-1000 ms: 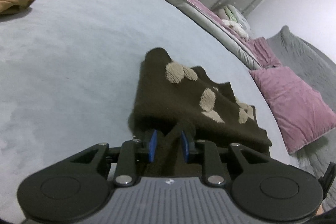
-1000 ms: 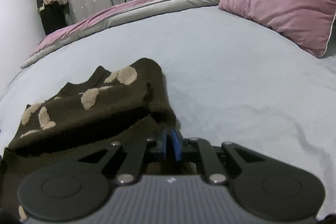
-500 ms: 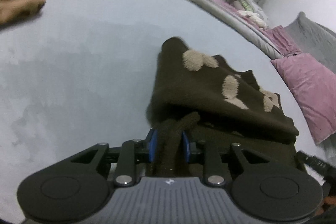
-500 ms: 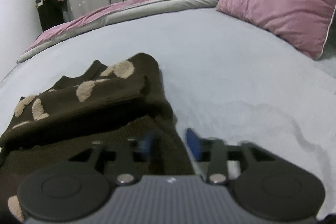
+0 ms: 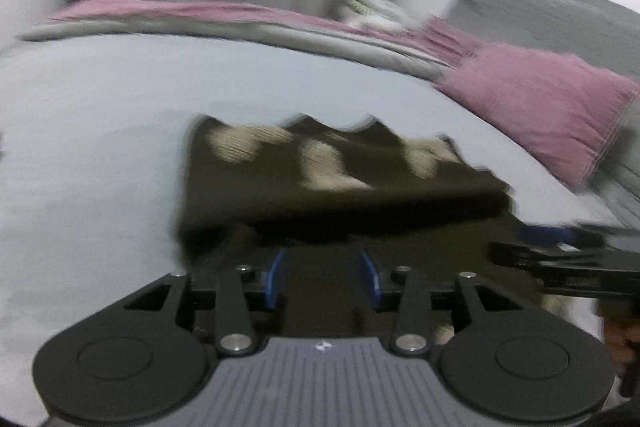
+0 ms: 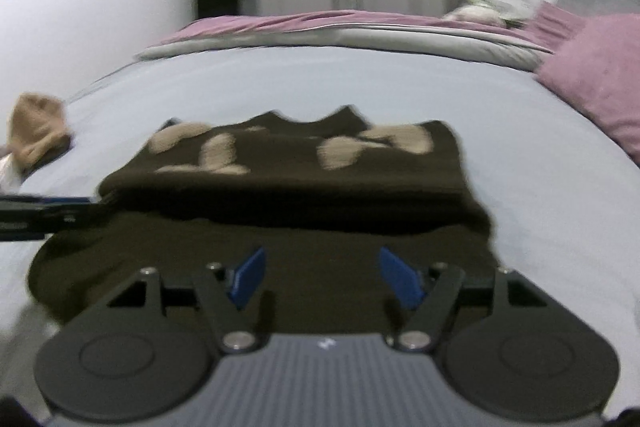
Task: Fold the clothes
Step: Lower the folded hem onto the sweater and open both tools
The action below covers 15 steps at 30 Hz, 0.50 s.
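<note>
1. Since a second ago, both of my grippers had let go of the sweater's near edge: the left gripper (image 5: 322, 279) had been pinching a dark fold and the right gripper (image 6: 326, 277) had been clamped tight, and both views had swung round to face the garment square-on.
2. Left tool: its jaws were opening, at a middling gap, with dark knit lying under and between the blue pads (image 5: 274, 277) but not pressed by them.
3. Right tool: its jaws were opening too, wider than the left, with nothing gripped; cloth only lay beneath them.
4. Taking the brown sweater with tan patches (image 6: 288, 163) as my landmark, it lay on the pale blue bed sheet (image 6: 400, 83), just ahead of both grippers; a pink pillow (image 5: 536, 107) sat well off to its right, a tan garment (image 6: 34, 127) well off to its left.
5. Progress, as I judged it: one fold was down, the patched half doubled over a plain lower layer (image 6: 200, 251) that stuck out toward me. A further fold and tidying seemed left, and the tan garment looked untouched.
6. Orientation: the sweater's long axis ran left to right across both views, with its wavy edge pointing away from me toward the rolled pink-and-grey quilt (image 6: 360, 31).
</note>
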Motion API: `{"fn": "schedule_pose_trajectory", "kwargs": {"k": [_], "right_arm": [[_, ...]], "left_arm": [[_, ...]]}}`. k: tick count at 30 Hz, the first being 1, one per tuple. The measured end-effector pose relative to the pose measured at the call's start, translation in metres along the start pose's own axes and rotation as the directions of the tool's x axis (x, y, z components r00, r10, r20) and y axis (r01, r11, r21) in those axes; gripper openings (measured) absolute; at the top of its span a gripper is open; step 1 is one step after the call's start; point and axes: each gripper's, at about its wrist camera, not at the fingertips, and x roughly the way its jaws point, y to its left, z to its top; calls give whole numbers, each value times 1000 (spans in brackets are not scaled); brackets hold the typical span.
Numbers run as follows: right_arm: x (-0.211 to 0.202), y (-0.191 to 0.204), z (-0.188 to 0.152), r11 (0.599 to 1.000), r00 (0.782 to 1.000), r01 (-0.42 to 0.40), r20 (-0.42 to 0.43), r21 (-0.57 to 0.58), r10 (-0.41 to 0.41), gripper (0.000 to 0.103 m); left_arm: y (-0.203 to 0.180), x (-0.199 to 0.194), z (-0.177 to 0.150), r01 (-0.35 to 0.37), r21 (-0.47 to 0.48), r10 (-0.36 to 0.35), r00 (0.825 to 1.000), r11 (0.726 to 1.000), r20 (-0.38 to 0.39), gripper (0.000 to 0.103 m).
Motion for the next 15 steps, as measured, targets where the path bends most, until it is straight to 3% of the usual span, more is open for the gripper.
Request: {"fn": "schedule_pose_trajectory", "kwargs": {"k": [4,9,15], "right_arm": [[4,23,-8,995,998,-57,-13,-81,56,74],[17,36,-26,985,995,-77,-67,-157,67,76],[17,25,-34,983,994,-104,-59,-150,96,79]], "left_arm": [[-17,9,-11,75,69,-71,996,995,-57,45],[-28,17,-28,74,147,-64,995,986,-75,50],[-27,14,-35,80,207,-68,996,975,-63,52]]}}
